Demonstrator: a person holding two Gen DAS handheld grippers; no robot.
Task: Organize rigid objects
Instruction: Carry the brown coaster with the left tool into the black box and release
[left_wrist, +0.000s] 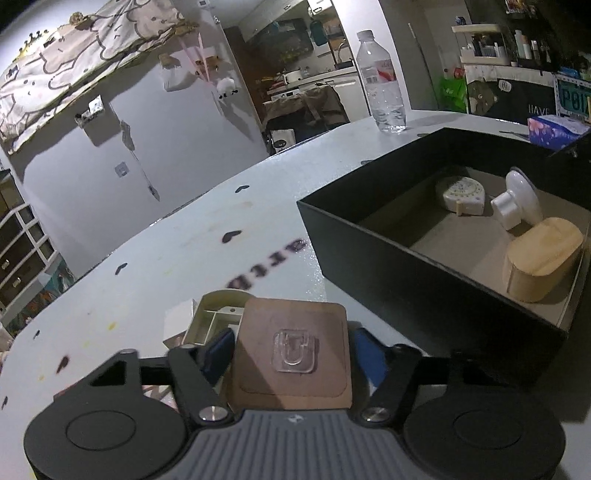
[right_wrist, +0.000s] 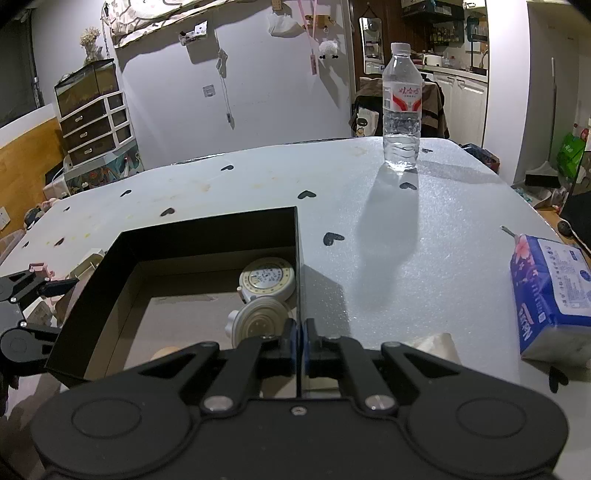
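- Already in the black box: a round white timer-like dial, a white suction-cup knob and a wooden oval container.
- Left gripper: jaws flank a brown square tile with a clear adhesive hook; they seem to be pinching it just above the desk.
- A cream plastic holder lies beside it, not yet boxed.
- Right gripper: jaws pressed together on the box's wall, steadying it.

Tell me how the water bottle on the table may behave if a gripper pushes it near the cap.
The water bottle stands tall on a narrow base, so it would probably tip. It looks nearly full, so likely heavy.
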